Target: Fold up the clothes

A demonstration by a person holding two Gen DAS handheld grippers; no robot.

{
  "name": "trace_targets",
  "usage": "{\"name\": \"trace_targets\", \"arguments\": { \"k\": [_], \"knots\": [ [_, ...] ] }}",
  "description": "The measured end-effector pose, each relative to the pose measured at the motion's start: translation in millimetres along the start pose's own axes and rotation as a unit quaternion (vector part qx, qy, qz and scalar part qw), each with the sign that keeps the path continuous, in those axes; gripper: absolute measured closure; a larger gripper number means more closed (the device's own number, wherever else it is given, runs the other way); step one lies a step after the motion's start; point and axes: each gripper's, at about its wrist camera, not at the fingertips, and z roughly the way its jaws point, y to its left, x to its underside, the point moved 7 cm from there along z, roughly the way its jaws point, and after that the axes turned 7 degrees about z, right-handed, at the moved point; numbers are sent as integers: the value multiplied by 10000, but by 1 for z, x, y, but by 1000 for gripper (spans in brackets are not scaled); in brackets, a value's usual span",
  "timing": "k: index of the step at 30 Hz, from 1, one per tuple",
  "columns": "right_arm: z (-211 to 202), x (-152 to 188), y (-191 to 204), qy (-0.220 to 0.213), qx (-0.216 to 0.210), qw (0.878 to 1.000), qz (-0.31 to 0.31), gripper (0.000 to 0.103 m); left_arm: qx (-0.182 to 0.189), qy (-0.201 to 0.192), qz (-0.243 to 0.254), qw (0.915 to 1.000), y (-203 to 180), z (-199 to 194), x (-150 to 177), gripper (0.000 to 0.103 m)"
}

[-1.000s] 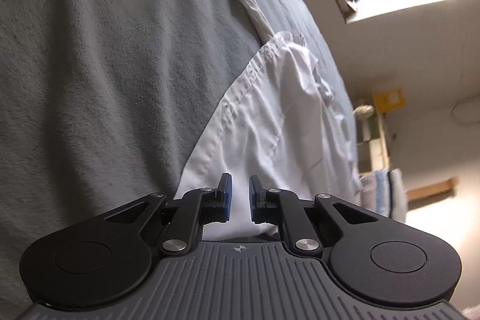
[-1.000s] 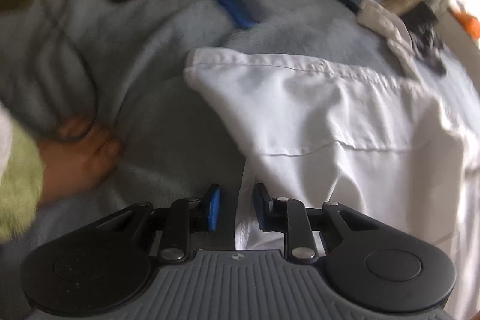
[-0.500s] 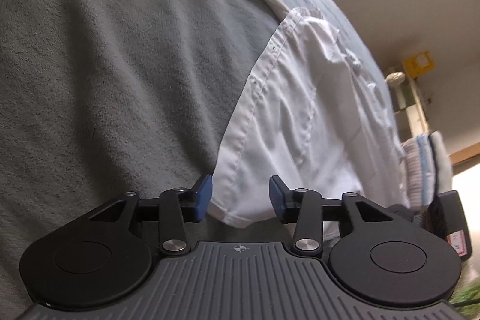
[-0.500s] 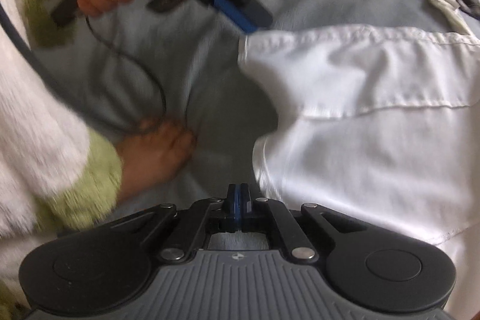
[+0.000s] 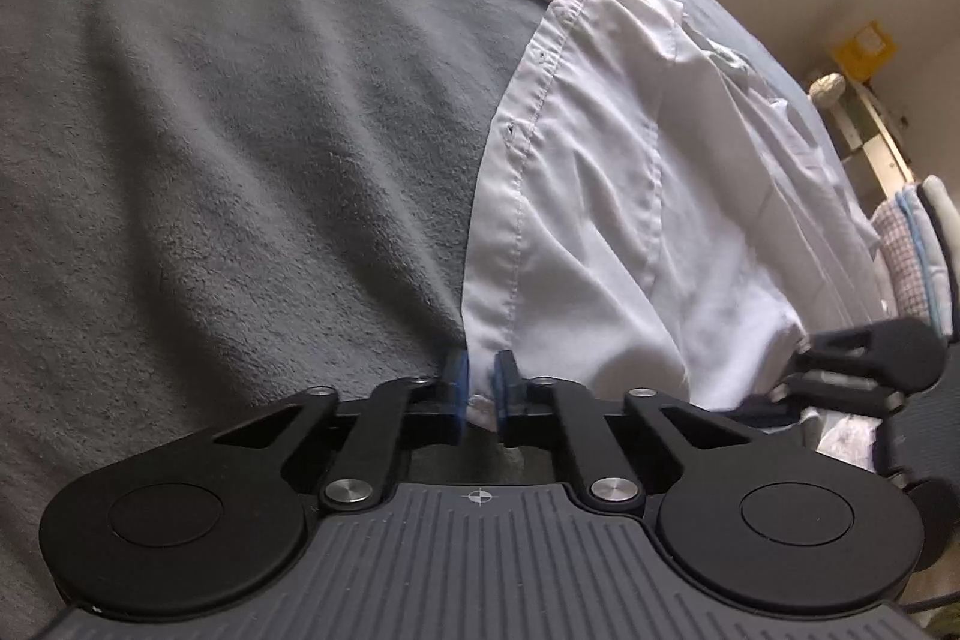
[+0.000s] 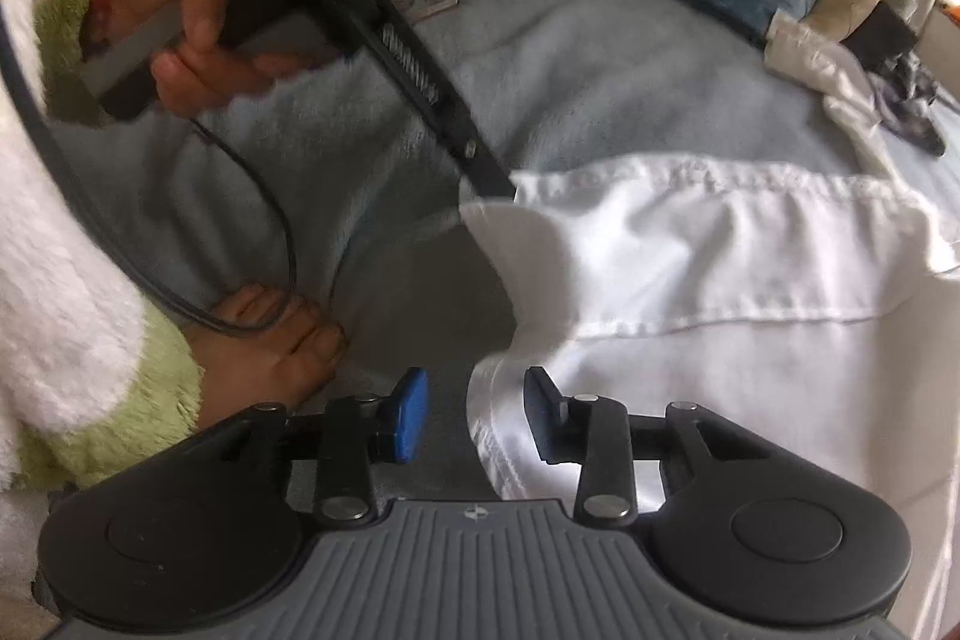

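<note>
A white shirt point(image 5: 600, 232) lies spread on the grey blanket point(image 5: 210, 130), its buttonhole placket running from 12 o'clock down to the left gripper point(image 5: 478, 388). That gripper's jaws stand narrow, the shirt's bottom corner pinched between the blue pads point(image 5: 457, 379); I judge it a firm hold. In the right wrist view the right gripper point(image 6: 474, 415) has its jaws wide, the hem edge of the shirt lying between them but not yet clamped. The other gripper's shaft reaches in from 11 o'clock, held by a hand point(image 6: 180, 34), its tip touching the shirt's far corner (a bare foot point(image 6: 270, 340) rests on the blanket at 9 o'clock).

The step in hand looks like taking both bottom corners before the first fold. Next the right jaws need to close on the hem; then both grippers lift together and carry the hem toward the collar, kept level so the cloth does not bunch.
</note>
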Motion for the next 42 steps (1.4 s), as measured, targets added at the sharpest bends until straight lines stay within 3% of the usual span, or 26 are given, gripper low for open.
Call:
{"name": "trace_targets", "arguments": {
  "k": [3,4,6,9,13,19,22,27,30,32,33,36,39,40,42],
  "knots": [
    [6,5,-2,198,79,9997,-79,84,-185,9,34,9998,4,-6,0,103],
    [4,5,-1,178,15,9998,-71,98,-246,12,45,9997,5,-8,0,103],
    [-3,4,0,145,-187,9997,-13,101,-369,18,68,9993,8,-12,-1,103],
    [-8,5,3,132,-465,9988,39,101,-554,27,102,9984,12,-18,-1,103],
    [12,12,13,517,-652,9965,-94,101,-759,145,169,9969,16,-17,1,103],
    [9,14,18,601,-805,9949,-68,99,-933,201,638,9934,9,-21,-3,101],
    [-15,11,4,278,-732,9965,284,98,-969,141,620,9933,12,-34,-6,99],
    [-73,8,-49,-517,-631,9861,1448,74,-1246,-279,567,9902,16,-61,-22,97],
    [-109,17,-95,-1001,-400,9700,2179,71,-1074,-579,526,9911,6,-64,-39,95],
    [-130,25,-133,-1330,-29,9544,2673,66,-847,-650,593,9925,-9,-53,-53,95],
    [-140,31,-154,-1511,215,9432,2950,58,-716,-640,658,9932,-19,-43,-59,95],
    [-161,51,-230,-1910,1142,8925,3923,56,-335,-481,793,9951,-48,-5,-78,94],
    [-161,76,-296,-1720,1951,8474,4629,56,-55,-238,897,9957,-71,36,-87,94],
    [-155,84,-311,-1618,2036,8363,4827,56,11,-155,942,9954,-78,49,-89,94],
    [-139,96,-331,-1350,2277,8252,4989,61,87,-61,1102,9939,-91,72,-91,94]
  ]
}}
